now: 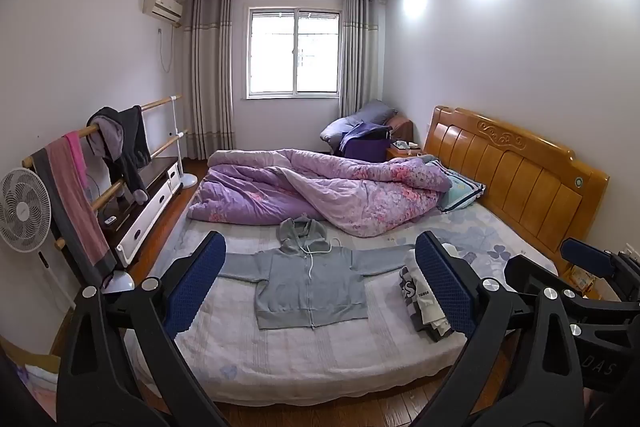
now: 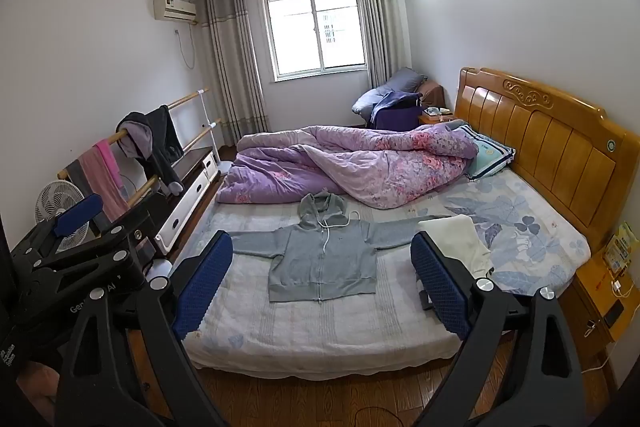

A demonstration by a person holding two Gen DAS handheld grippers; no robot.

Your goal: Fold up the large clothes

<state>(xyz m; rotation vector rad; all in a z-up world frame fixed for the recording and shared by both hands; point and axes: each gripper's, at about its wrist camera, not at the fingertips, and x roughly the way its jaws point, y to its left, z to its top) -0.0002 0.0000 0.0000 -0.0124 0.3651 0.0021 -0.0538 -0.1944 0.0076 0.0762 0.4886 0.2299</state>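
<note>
Both the left hand-held gripper (image 1: 320, 287) and right hand-held gripper (image 2: 322, 283) hang released above the bed's (image 2: 320, 339) near edge, where the soft, light grey hoodie (image 2: 322, 263) lies flat, probably best pinched at sleeve cuffs.

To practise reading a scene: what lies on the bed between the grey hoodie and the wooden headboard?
A stack of folded clothes, cream piece on top, lies between the grey hoodie and the headboard; past it, bare floral sheet. The right wrist view shows it best.

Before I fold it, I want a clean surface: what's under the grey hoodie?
The grey hoodie lies flat, zipped, on the pale bedsheet. The purple quilt lies beyond the hood. Whatever lies directly beneath the hoodie is covered.
</note>
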